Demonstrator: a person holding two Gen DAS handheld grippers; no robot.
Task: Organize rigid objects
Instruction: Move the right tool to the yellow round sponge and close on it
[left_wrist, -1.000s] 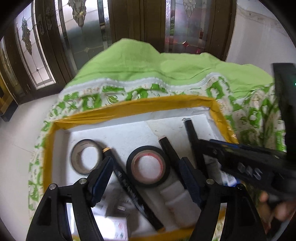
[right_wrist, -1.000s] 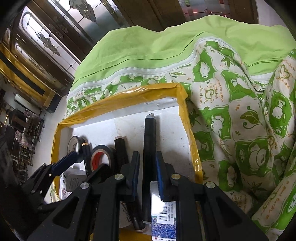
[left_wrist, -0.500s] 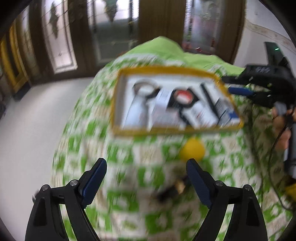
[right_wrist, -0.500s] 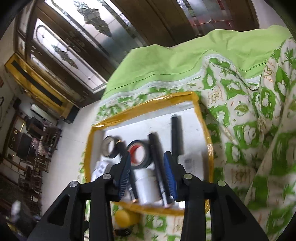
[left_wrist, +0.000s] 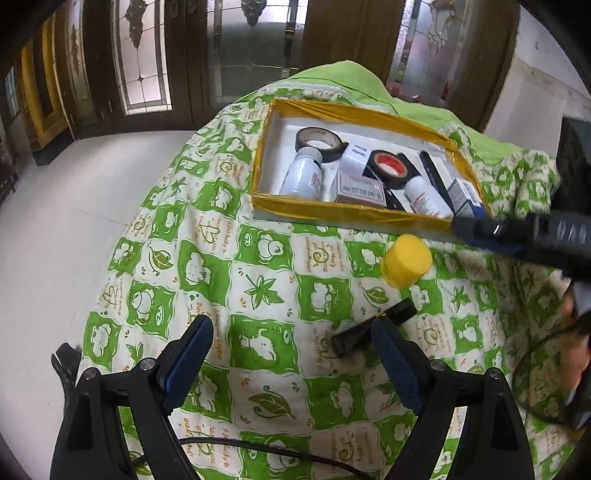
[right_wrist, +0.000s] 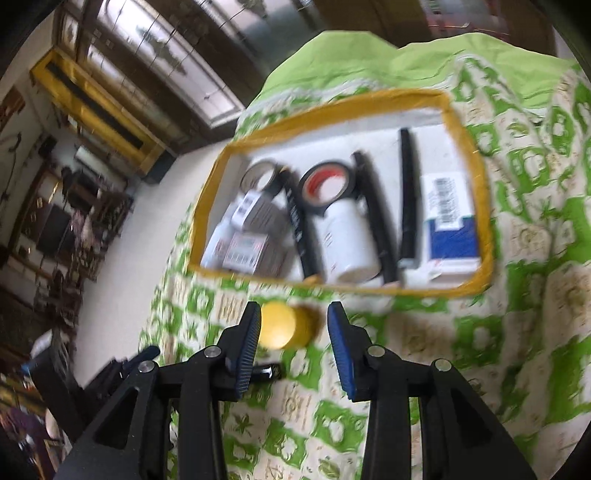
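The left tongs (left_wrist: 291, 354) are held wide apart and empty, with the black marker (left_wrist: 373, 326) lying on the cloth just beside the right finger, probably to be taken next. The right tongs (right_wrist: 293, 332) are held partly apart and empty above the yellow jar (right_wrist: 284, 325), which is seen between the fingers, just before the full box (right_wrist: 484, 206).

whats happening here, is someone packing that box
A person with a hand-held gripper in each hand is sorting small items into a yellow-taped box on a green patterned cloth. It already holds tape rolls, white bottles, markers and small cartons. A yellow-capped jar and a black marker lie outside it. The left hand-held gripper is open beside the marker; the right hand-held gripper is open, empty, lined up with the jar.
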